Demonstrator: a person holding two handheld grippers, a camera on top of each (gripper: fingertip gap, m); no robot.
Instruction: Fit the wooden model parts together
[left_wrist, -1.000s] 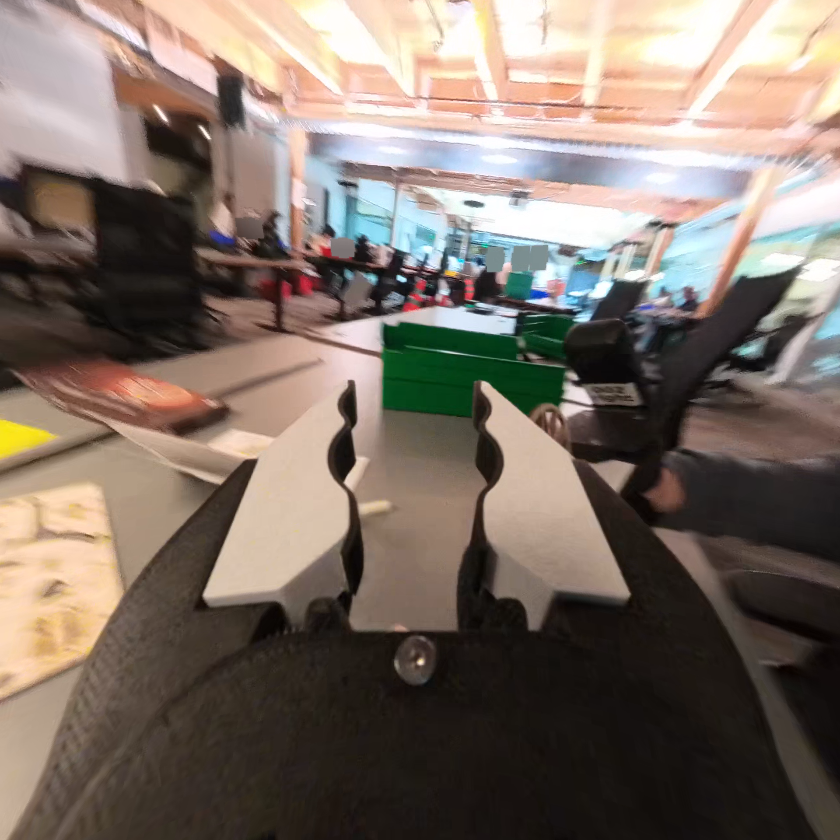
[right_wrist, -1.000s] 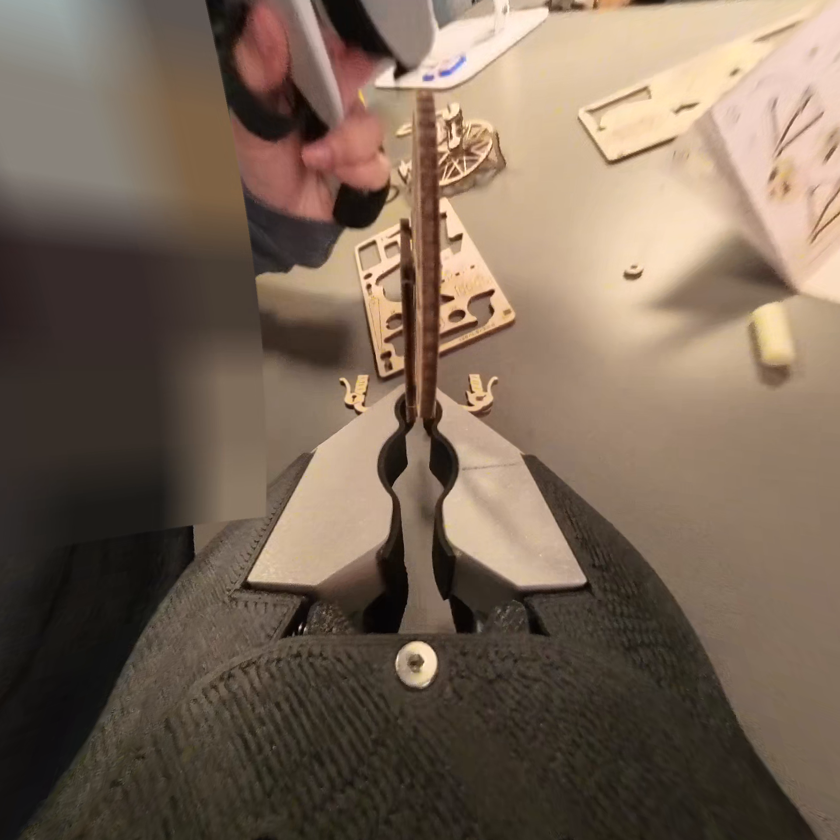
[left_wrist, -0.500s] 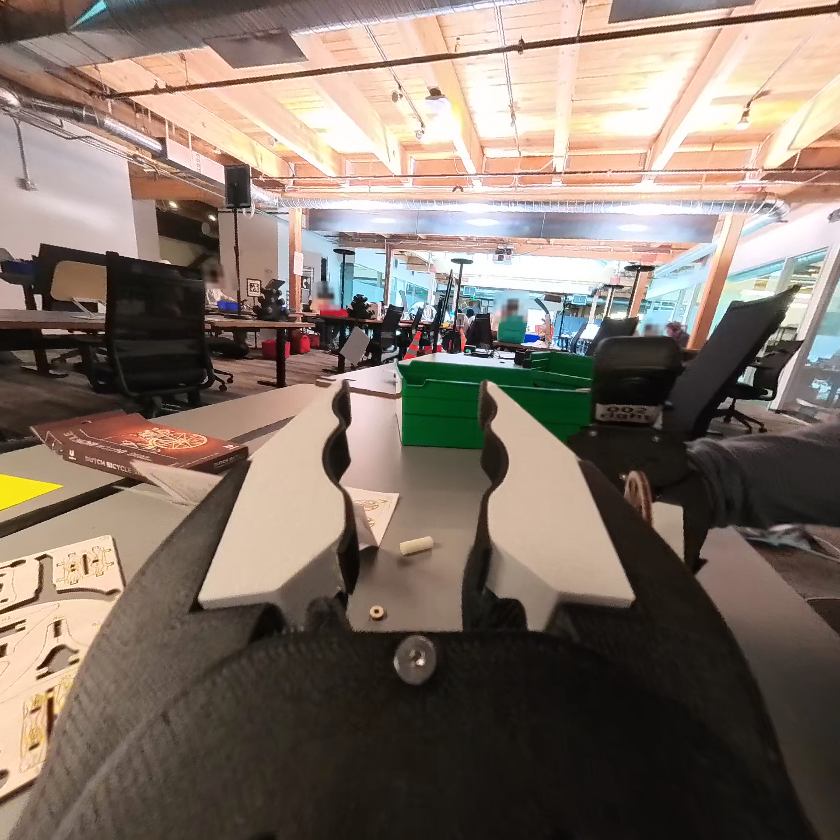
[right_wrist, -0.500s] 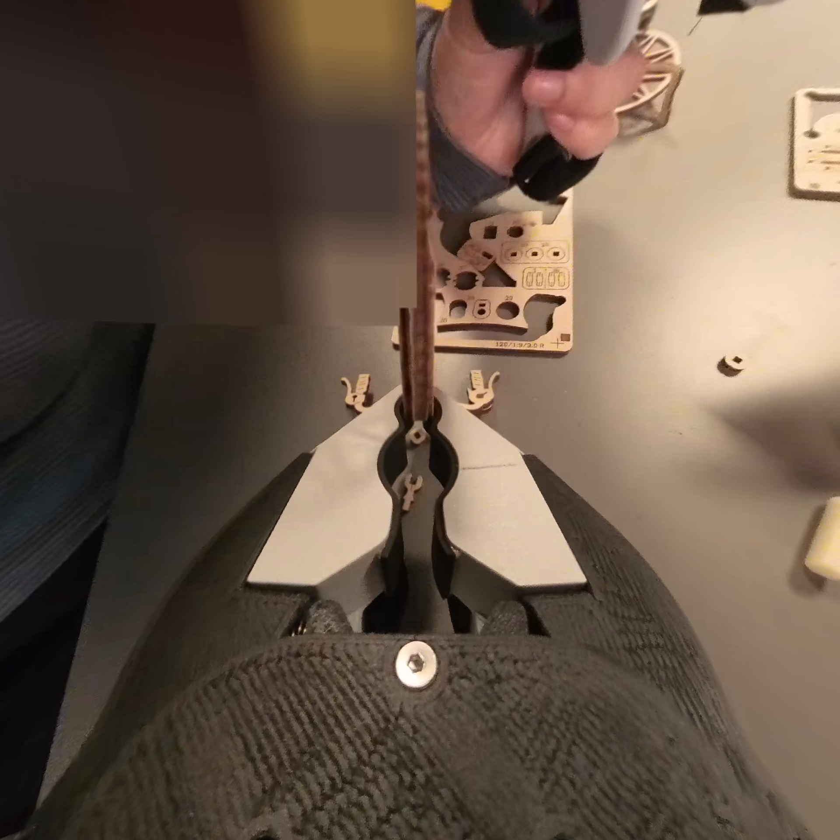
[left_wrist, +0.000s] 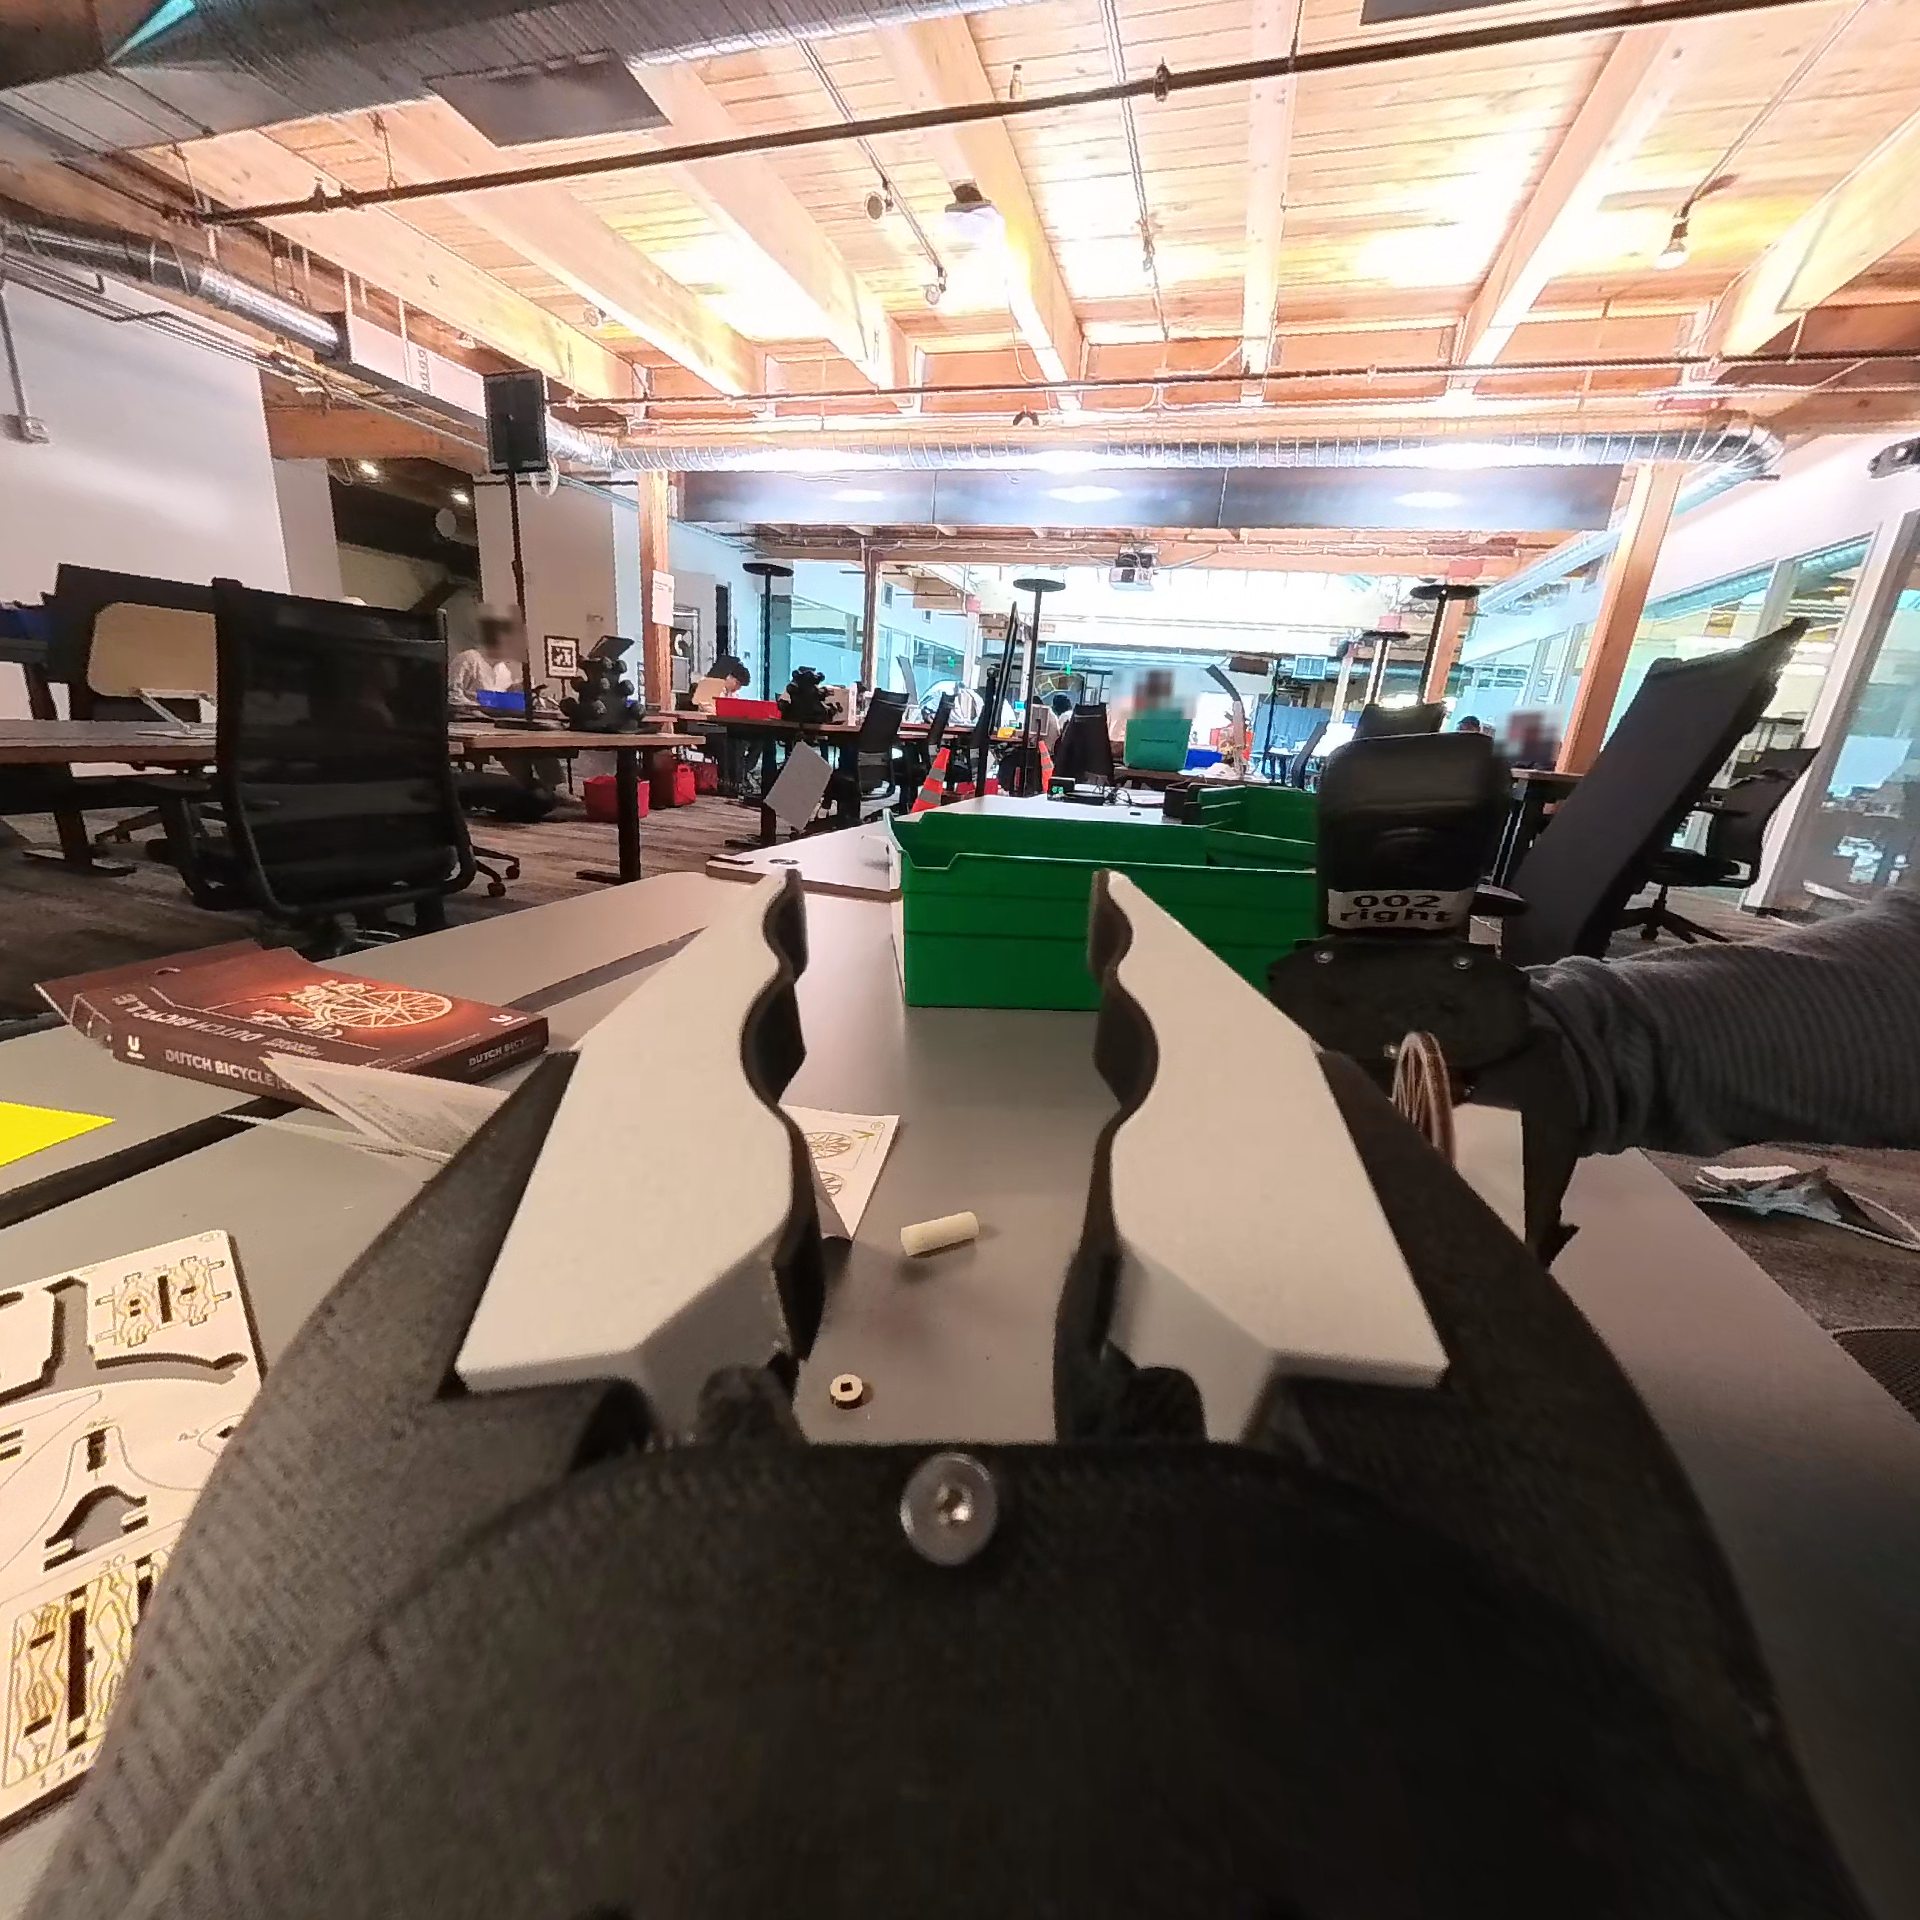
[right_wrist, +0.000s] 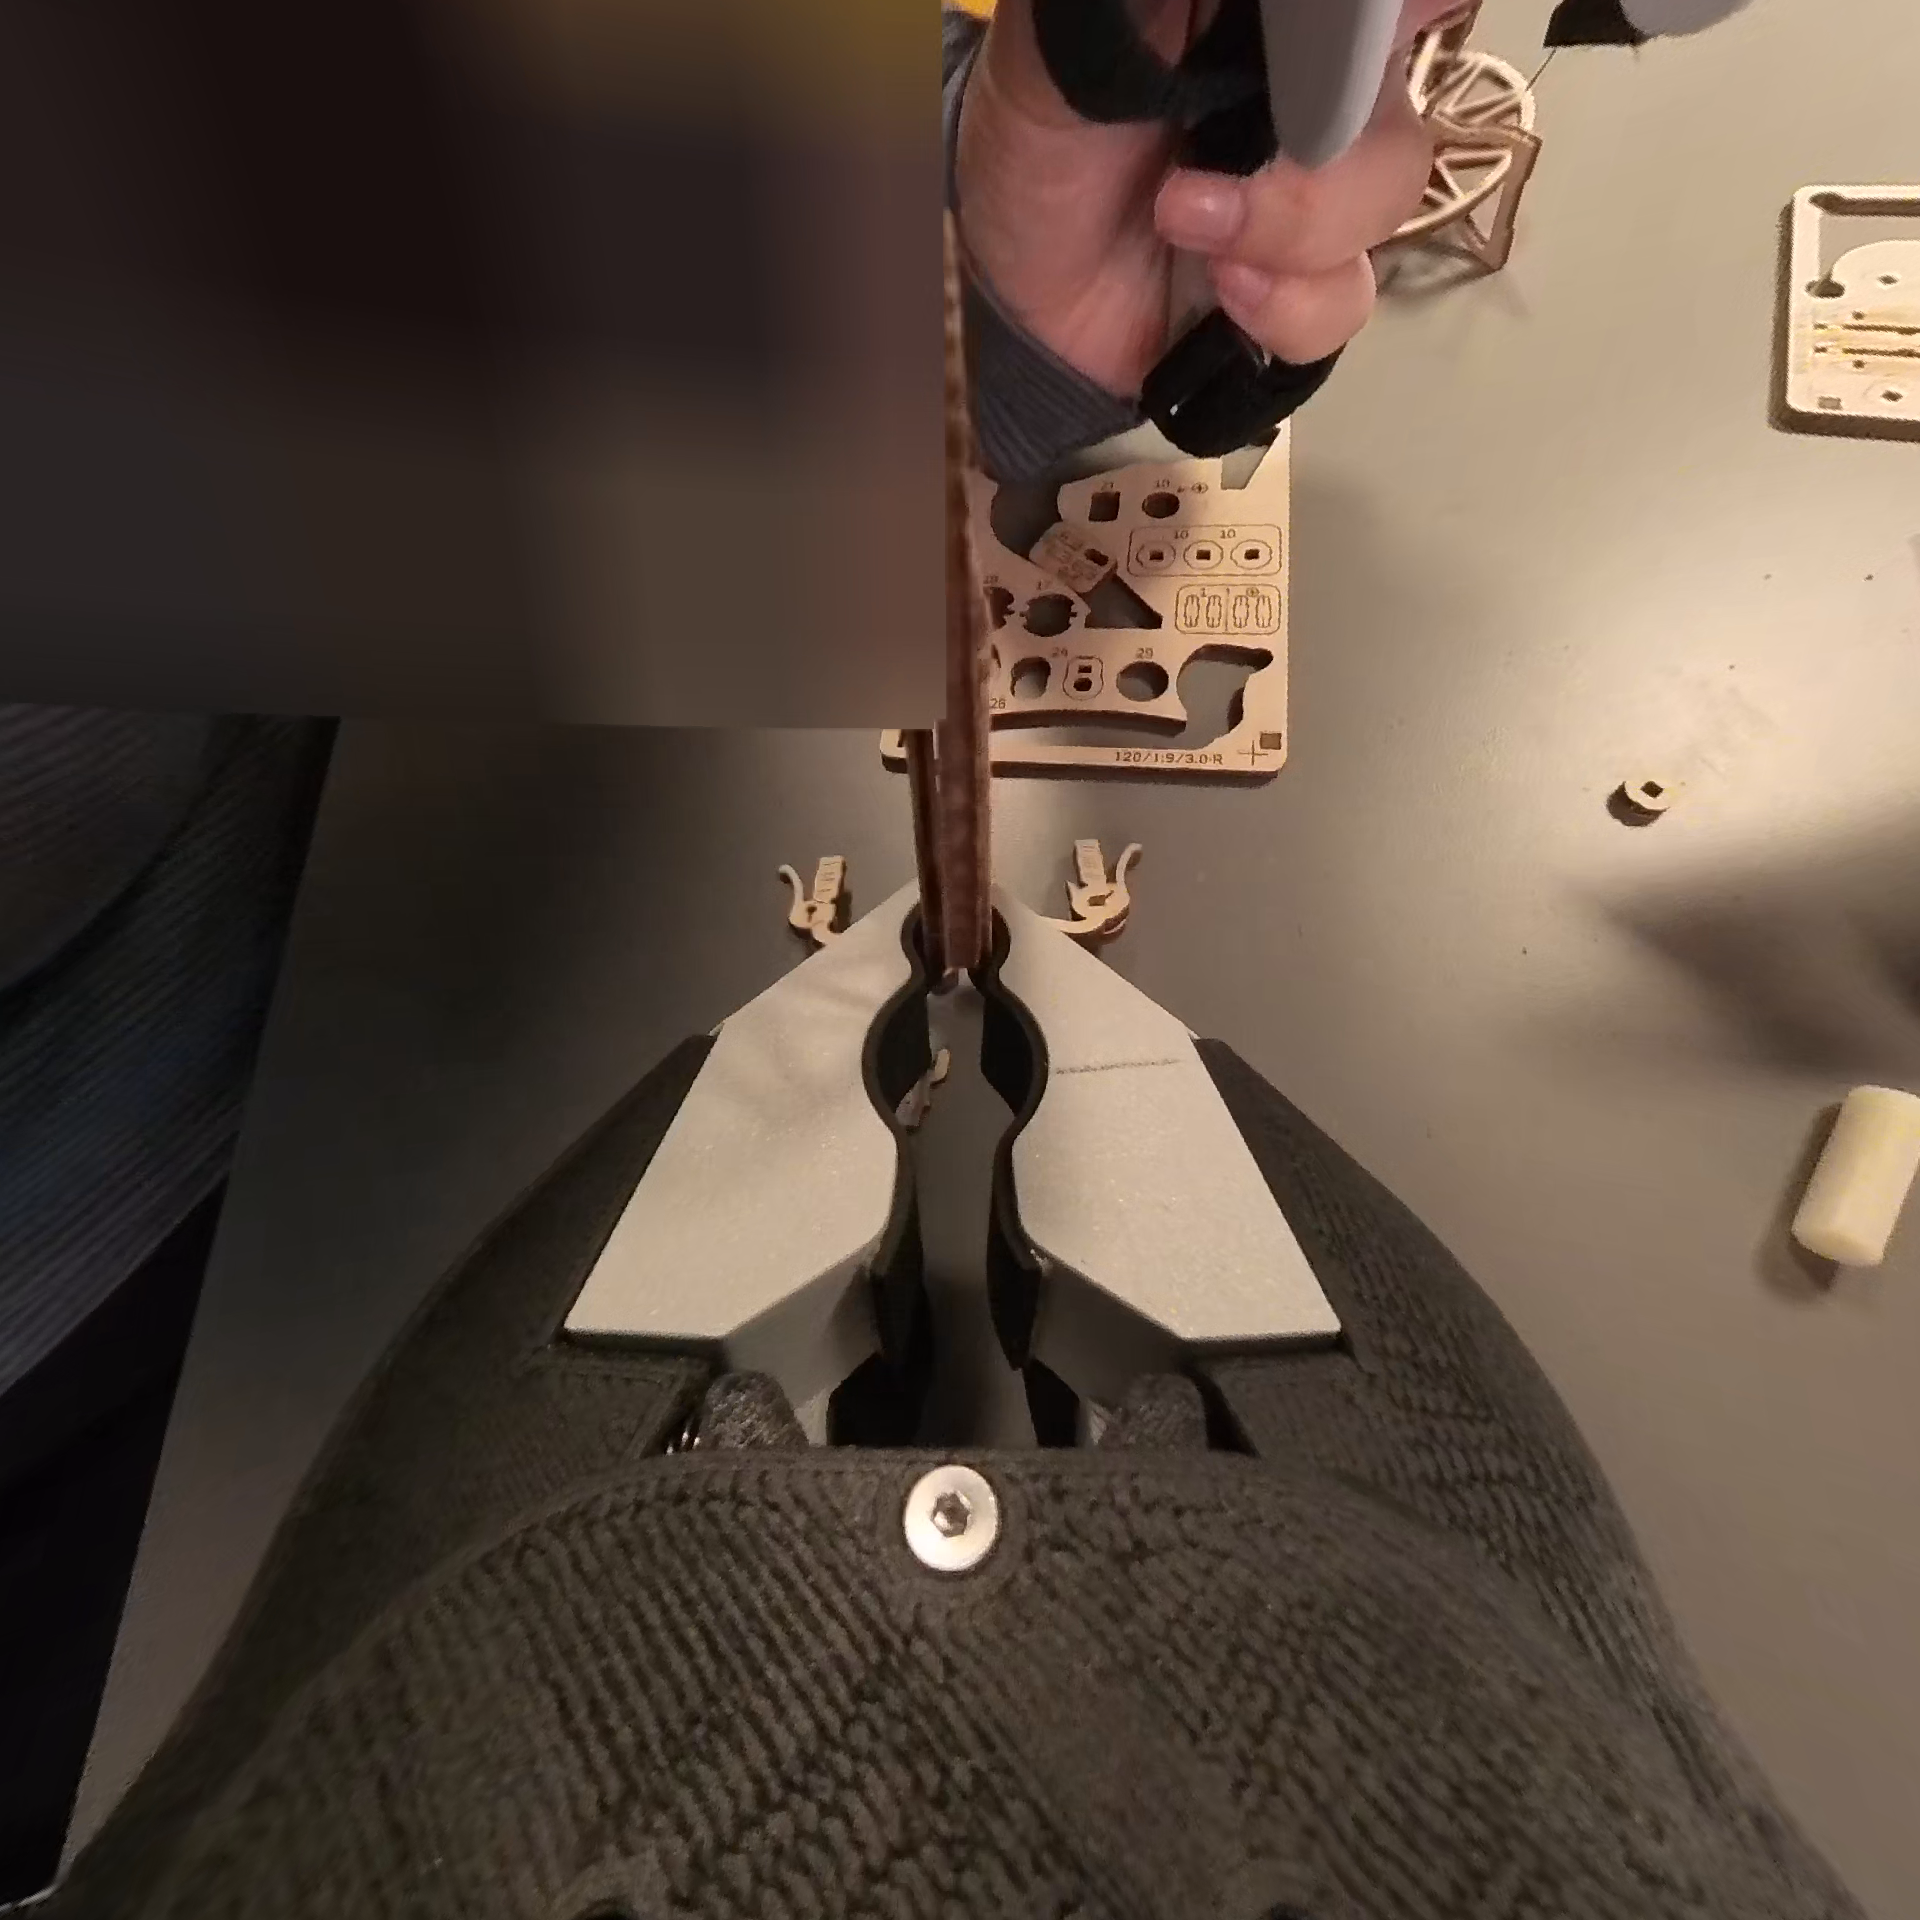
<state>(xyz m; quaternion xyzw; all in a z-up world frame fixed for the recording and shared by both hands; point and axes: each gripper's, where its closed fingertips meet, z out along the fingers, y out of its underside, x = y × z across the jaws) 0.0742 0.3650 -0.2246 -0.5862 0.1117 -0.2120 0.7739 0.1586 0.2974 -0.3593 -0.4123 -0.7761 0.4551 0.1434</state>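
Note:
My right gripper (right_wrist: 956, 935) is shut on a thin wooden wheel (right_wrist: 961, 727), seen edge-on and standing upright above the grey table. A second thin wooden piece sits against the wheel at the fingertips. Below it lie a laser-cut wooden parts sheet (right_wrist: 1143, 623) and two small loose wooden pieces (right_wrist: 816, 894) (right_wrist: 1101, 894). My left gripper (left_wrist: 945, 894) is open and empty, held low over the table. The right gripper (left_wrist: 1392, 997) with the wheel (left_wrist: 1421, 1081) shows to its right. A partly built spoked wooden model (right_wrist: 1475, 156) lies behind the hand (right_wrist: 1174, 208).
A white cylinder (left_wrist: 940, 1234) and a small wooden washer (left_wrist: 847, 1390) lie between the left fingers. A parts sheet (left_wrist: 104, 1403), a brown box (left_wrist: 301, 1018) and a paper leaflet (left_wrist: 416, 1112) lie at the left. Green bins (left_wrist: 1039, 914) stand ahead. Another sheet (right_wrist: 1860, 322) lies at the right. The grippers' ends are close to 15 cm from one another. About 20 cm separates my left fingertips from the partly built spoked wooden model (right_wrist: 1475, 156).
The left gripper has swung and steadied, still open. The right gripper has tilted down over the parts sheet, still holding the wheel. Little moved in the last half second.

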